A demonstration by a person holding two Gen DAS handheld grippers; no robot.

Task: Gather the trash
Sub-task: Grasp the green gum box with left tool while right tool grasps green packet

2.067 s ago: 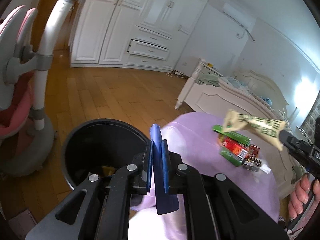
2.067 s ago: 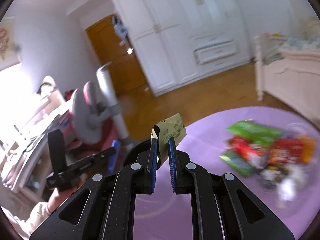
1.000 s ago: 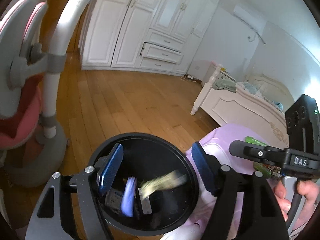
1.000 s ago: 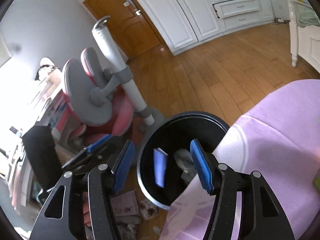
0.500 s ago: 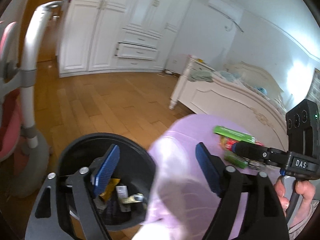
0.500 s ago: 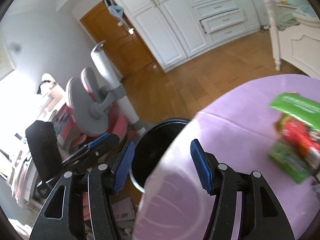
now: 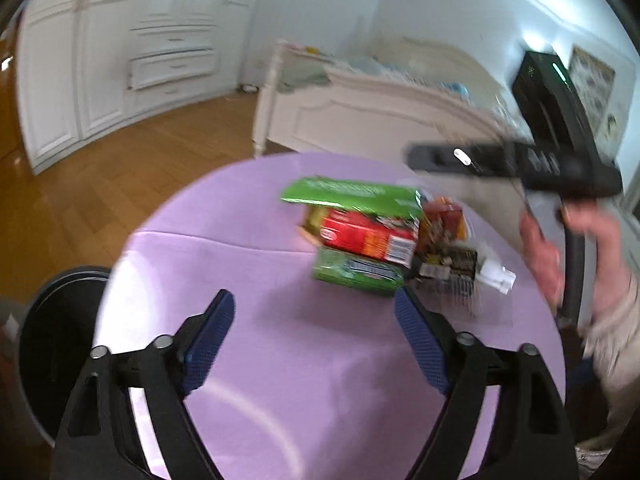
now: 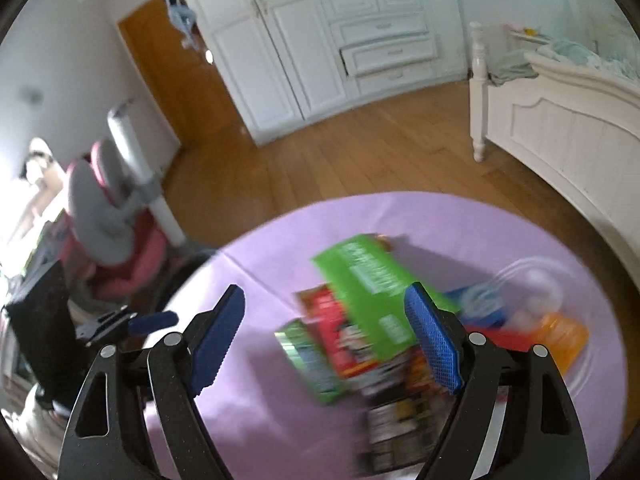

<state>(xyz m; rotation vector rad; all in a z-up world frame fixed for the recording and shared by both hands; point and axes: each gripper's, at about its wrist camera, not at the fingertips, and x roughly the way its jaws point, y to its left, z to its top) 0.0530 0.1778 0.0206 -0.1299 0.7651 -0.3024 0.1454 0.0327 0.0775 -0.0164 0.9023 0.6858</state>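
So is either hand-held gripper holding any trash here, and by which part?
Nothing is held. The left hand-held gripper and the right hand-held gripper are both empty, jaws opening above the pile of wrappers on the purple table.

Both wrist views look steeply down, close over the same purple table (image 7: pixel 280 360), sharing its trash pile (image 8: pixel 360 320).

Black claw (image 7: pixel 315 340), blue pads (image 7: pixel 208 344), beige sleeve (image 7: pixel 612 320)

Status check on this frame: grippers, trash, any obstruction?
Left gripper and right gripper both opening, nothing between jaws. Wrapper pile waiting on purple table; black bin at table's edge. Nothing blocking.
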